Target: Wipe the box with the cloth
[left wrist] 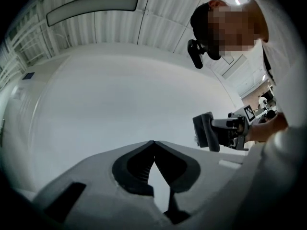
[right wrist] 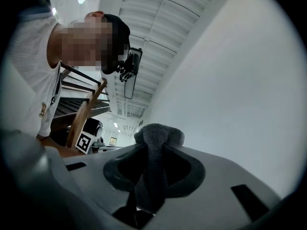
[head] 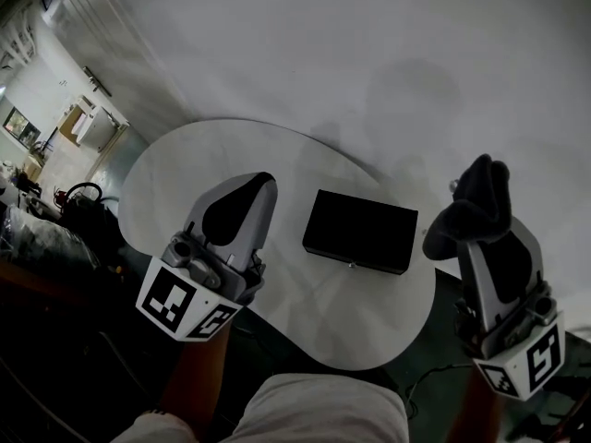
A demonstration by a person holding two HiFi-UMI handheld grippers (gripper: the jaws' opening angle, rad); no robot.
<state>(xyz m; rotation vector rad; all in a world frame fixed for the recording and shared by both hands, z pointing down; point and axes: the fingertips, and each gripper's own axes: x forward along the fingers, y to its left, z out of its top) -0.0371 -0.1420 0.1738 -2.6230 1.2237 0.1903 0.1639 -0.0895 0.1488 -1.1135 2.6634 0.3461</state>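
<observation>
A flat black box (head: pixel 360 230) lies near the middle of a round white table (head: pixel 175 155). To the box's left my left gripper (head: pixel 268 179) hovers over the table with its jaws shut and nothing between them; the left gripper view shows the tips of that gripper (left wrist: pixel 153 142) meeting against a white wall. My right gripper (head: pixel 485 178) is to the right of the box, past the table's edge, shut on a dark grey cloth (head: pixel 473 206). The cloth (right wrist: pixel 156 152) bulges out above the closed tips of the right gripper (right wrist: pixel 158 140) in its own view.
A white wall rises behind the table. At the far left there is a cluttered room with a black bag (head: pixel 81 203) and a shelf. My legs in light trousers (head: pixel 314 412) are below the table's near edge.
</observation>
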